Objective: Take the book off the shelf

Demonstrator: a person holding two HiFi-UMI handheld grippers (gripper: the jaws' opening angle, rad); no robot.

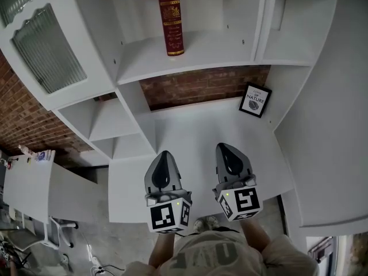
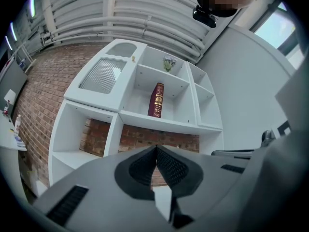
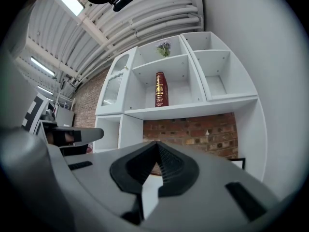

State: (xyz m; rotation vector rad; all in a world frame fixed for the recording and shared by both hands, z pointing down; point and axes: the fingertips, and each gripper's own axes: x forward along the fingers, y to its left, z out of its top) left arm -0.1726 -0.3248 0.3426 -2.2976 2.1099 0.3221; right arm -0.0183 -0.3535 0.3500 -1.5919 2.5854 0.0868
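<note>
A dark red book (image 1: 171,17) with gold bands stands upright on the middle shelf (image 1: 190,56) of a white shelving unit; it shows too as the red book (image 2: 156,99) in the left gripper view and the red book (image 3: 161,89) in the right gripper view. My left gripper (image 1: 165,154) and right gripper (image 1: 227,146) hover side by side over the white counter (image 1: 195,137), well short of the book. Both are shut, tips touching, with nothing between them: left gripper (image 2: 156,147), right gripper (image 3: 156,143).
A small black-framed print (image 1: 255,100) leans at the counter's back right against the brick wall (image 1: 201,86). A ribbed glass cabinet door (image 1: 49,50) is at the upper left. A small plant (image 3: 163,47) sits on the top shelf. A white wall (image 1: 333,125) closes the right side.
</note>
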